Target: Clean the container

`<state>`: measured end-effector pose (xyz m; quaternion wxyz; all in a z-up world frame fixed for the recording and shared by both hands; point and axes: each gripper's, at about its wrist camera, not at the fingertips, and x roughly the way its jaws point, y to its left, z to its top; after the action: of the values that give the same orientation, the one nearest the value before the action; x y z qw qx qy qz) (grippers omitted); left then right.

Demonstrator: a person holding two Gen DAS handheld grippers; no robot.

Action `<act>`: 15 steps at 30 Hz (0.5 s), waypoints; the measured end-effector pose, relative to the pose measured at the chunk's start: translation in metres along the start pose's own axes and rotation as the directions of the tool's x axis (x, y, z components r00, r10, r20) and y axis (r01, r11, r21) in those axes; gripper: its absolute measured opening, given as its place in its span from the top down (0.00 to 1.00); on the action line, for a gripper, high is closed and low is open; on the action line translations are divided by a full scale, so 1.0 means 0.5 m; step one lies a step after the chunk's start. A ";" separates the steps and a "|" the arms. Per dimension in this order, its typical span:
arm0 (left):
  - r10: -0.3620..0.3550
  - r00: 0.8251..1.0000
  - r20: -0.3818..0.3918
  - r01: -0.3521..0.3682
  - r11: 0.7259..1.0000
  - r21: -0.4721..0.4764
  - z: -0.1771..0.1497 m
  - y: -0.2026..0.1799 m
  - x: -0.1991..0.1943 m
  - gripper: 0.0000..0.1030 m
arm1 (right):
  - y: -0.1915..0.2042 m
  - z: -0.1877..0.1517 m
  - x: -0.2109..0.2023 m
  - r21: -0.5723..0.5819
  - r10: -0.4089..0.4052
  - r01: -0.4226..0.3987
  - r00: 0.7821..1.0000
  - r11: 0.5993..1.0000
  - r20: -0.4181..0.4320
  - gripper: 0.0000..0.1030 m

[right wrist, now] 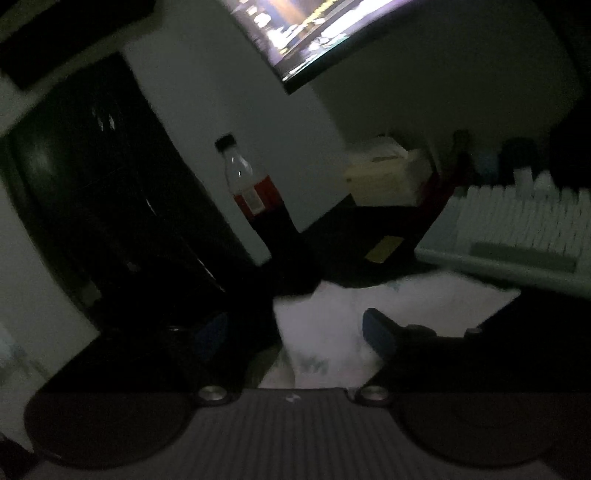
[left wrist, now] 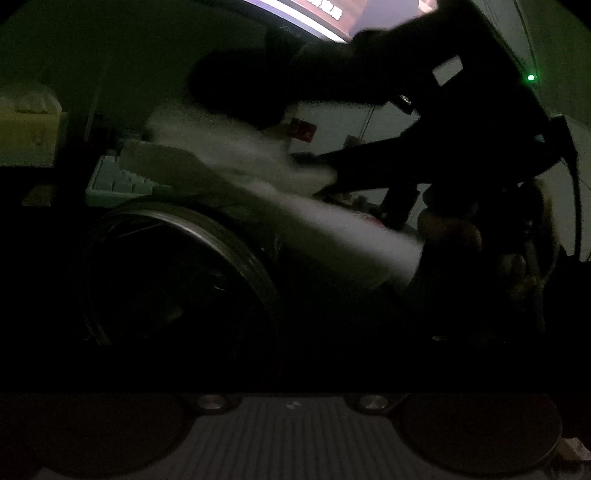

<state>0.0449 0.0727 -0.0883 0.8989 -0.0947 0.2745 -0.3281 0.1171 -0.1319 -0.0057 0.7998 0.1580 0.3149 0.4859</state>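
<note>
Left wrist view, very dark, shows the round container (left wrist: pixel 177 273) low and left, a white cloth (left wrist: pixel 258 192) over its rim, left gripper state untellable; the right gripper (right wrist: pixel 295 332) pinches that cloth (right wrist: pixel 325 325).

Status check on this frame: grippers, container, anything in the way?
Right gripper shut on white cloth. Left gripper hidden in dark. Container near left, rim visible. Keyboard, bottle nearby.

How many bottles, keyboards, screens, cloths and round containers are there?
bottle: 1
keyboard: 1
screen: 1
white cloth: 1
round container: 1
Total: 5
</note>
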 end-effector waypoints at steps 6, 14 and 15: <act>0.002 1.000 0.000 -0.002 1.000 0.000 0.004 0.005 0.009 0.00 | -0.017 -0.002 -0.008 0.027 -0.019 0.018 0.999 0.999 0.034 0.41; 0.015 1.000 0.001 -0.015 1.000 0.015 0.004 -0.001 0.019 0.00 | 0.061 -0.034 -0.006 -0.262 -0.178 0.191 0.981 0.946 0.072 0.74; 0.016 1.000 0.001 -0.016 1.000 0.016 0.005 0.000 0.020 0.00 | 0.067 -0.036 -0.008 -0.277 -0.182 0.198 0.980 0.940 0.082 0.77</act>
<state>0.0526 0.0662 -0.0906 0.9024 -0.0855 0.2721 -0.3230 0.0810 -0.1205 0.0008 0.8657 0.0239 0.2336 0.4421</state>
